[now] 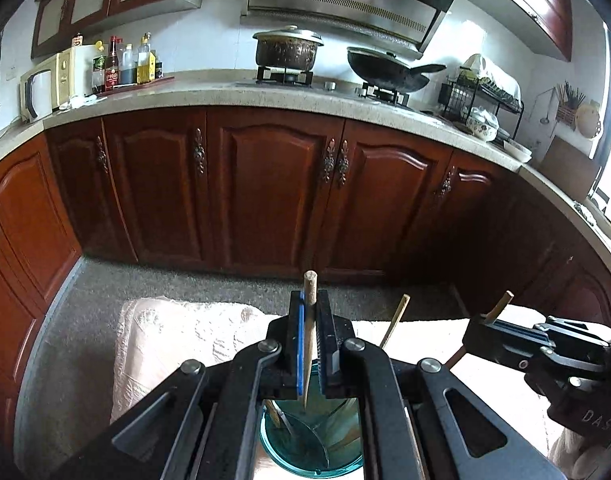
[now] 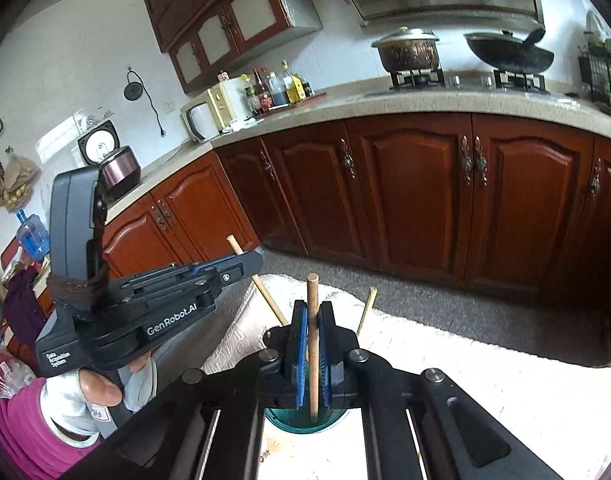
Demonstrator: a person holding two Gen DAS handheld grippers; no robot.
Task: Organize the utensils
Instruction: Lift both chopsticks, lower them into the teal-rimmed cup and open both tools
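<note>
A teal glass cup (image 1: 311, 446) stands on a white cloth-covered table (image 1: 173, 332), right under both grippers; it also shows in the right wrist view (image 2: 301, 422). My left gripper (image 1: 310, 312) is shut on a wooden chopstick (image 1: 309, 292) whose tip points down into the cup. My right gripper (image 2: 312, 316) is shut on another wooden chopstick (image 2: 312, 300), also over the cup. The right gripper shows in the left wrist view (image 1: 501, 330); the left one shows in the right wrist view (image 2: 241, 264). One more chopstick (image 1: 395, 320) leans in the cup.
Red-brown kitchen cabinets (image 1: 273, 188) run around the room under a stone counter (image 1: 225, 94) with a microwave (image 1: 53, 80), bottles, a pot (image 1: 287, 50) and a wok (image 1: 389, 70). Grey floor (image 1: 165, 284) lies between the table and the cabinets.
</note>
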